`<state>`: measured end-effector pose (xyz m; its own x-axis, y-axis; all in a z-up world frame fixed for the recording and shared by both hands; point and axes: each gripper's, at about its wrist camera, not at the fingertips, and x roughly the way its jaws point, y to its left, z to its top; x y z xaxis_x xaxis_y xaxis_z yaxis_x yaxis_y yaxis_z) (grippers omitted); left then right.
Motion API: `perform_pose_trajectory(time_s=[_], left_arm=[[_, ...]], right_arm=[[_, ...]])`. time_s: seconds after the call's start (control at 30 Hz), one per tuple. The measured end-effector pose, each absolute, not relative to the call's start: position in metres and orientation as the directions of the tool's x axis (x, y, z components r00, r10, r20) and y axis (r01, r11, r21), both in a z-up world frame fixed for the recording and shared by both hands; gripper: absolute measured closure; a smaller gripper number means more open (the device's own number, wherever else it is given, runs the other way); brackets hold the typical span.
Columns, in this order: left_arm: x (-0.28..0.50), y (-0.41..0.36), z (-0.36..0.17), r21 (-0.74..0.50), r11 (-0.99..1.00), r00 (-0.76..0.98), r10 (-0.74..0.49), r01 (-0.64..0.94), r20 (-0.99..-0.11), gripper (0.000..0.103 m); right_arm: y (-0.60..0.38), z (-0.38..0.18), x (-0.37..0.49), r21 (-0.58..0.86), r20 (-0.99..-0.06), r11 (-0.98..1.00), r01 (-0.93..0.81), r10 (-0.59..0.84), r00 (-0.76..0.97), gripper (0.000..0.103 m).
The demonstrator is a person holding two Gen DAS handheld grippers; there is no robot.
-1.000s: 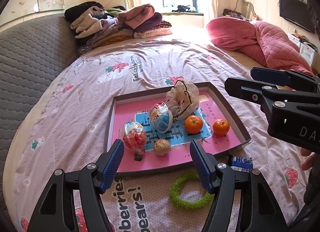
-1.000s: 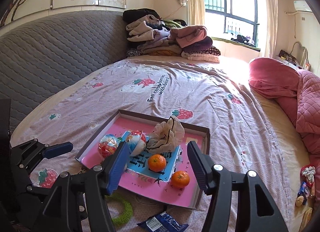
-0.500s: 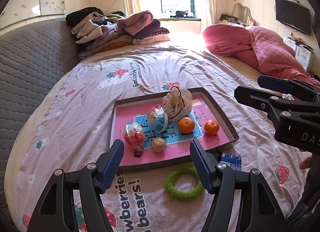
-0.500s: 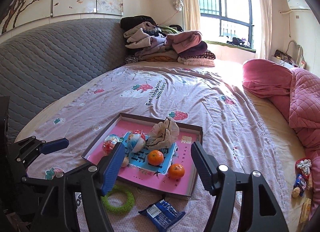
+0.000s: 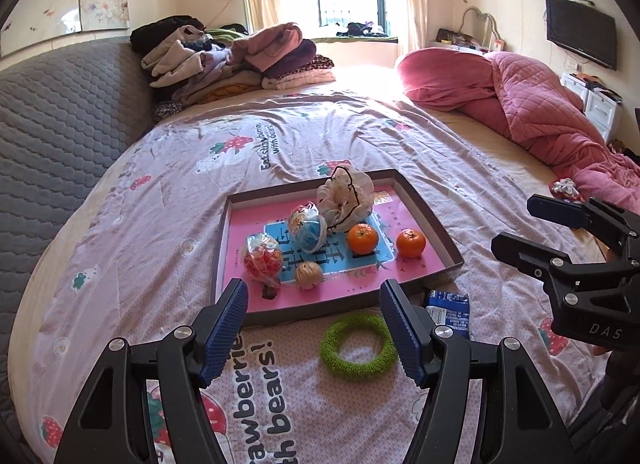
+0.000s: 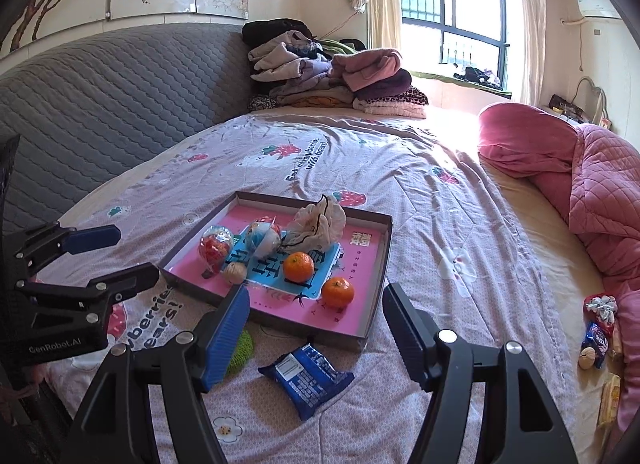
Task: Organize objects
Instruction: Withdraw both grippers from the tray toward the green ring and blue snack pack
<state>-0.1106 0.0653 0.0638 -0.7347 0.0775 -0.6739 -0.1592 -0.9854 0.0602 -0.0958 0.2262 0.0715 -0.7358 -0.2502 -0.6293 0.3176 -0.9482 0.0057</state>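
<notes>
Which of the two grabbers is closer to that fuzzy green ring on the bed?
Left. The left gripper hangs open just before the green ring, which lies partly between its fingertips. The right gripper, also open, sits to the ring's right, nearer the blue snack packet.

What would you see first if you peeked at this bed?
Probably the bright pink tray in the middle of the bed, holding two oranges, crinkly wrapped treats and a frilly cream pouch. Just outside its near edge lie a fuzzy green ring and a blue snack packet. Farther back, a big pink quilt is heaped on the right and folded clothes are stacked by the window.
</notes>
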Motion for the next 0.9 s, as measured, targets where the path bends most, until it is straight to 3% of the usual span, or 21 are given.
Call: perform_pose_trajectory(time_s=[0.9], left_arm=[[-0.102, 0.075, 0.013, 0.063, -0.983, -0.672, 0.071, -0.174, -0.737, 0.033]], right_arm=[[0.217, 0.005, -0.079, -0.094, -0.749, -0.910, 0.403, -0.202, -0.631, 0.034]])
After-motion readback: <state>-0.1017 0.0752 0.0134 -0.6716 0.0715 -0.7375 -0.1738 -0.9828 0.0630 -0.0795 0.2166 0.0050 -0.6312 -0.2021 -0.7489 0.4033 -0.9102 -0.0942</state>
